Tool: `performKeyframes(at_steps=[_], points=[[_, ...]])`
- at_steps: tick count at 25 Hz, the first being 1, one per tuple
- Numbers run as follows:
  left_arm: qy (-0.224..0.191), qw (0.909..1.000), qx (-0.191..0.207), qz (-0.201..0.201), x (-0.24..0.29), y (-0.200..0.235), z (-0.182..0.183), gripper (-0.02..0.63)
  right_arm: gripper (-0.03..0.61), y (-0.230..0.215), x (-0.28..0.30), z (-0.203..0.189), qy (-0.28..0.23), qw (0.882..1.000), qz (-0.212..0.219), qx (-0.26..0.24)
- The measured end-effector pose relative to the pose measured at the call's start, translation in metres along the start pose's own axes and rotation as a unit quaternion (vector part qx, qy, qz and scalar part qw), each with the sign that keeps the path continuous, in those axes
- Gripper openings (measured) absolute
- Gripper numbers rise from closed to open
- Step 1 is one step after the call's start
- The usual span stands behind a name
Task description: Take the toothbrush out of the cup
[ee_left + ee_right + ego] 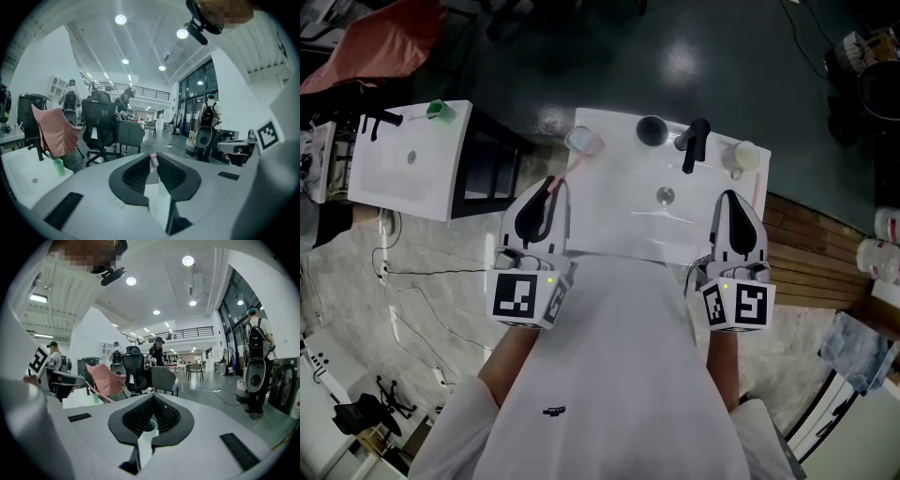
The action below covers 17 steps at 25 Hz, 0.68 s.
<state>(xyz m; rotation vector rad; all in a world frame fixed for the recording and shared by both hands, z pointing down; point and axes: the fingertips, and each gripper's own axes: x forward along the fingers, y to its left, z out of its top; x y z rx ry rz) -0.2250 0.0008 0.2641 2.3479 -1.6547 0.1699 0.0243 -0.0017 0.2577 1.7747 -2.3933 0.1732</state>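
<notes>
At the sink, left tongs grip the toothbrush (tip seemingly at cup).

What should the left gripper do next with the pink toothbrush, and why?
Probably lift the left gripper up and away from the cup. Its jaws are shut on the pink toothbrush, whose far end seems to sit in the cup, so lifting should draw it out.

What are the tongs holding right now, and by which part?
The left tongs pinch the pink toothbrush by the end away from the cup; the right tongs are shut, empty.
</notes>
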Motion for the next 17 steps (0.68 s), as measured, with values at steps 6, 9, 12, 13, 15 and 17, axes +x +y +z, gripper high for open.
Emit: performKeyframes(at_steps=[6,9,12,13,15,17], points=[[-0.005,1.0,0.001,0.001,0.002,-0.002,0.003,0.044,0.0,0.003,0.002,-0.005,0.007,1.0,-0.002,-0.015],[-0.005,1.0,0.003,0.0,0.003,-0.004,0.003,0.044,0.0,0.001,0.0,-0.008,0.014,1.0,-0.004,-0.012],[-0.002,1.0,0.003,-0.002,0.005,-0.004,0.002,0.044,0.0,0.0,0.0,-0.011,0.019,1.0,-0.005,-0.018],[-0.001,1.0,0.004,-0.003,0.006,-0.005,0.001,0.044,0.0,-0.001,0.0,-0.012,0.019,1.0,-0.005,-0.019],[0.001,1.0,0.004,-0.005,0.007,-0.008,-0.001,0.046,0.0,-0.003,-0.001,-0.013,0.02,1.0,-0.008,-0.018],[0.003,1.0,0.003,-0.007,0.008,-0.01,-0.003,0.044,0.0,-0.006,-0.003,-0.015,0.021,1.0,-0.011,-0.016]])
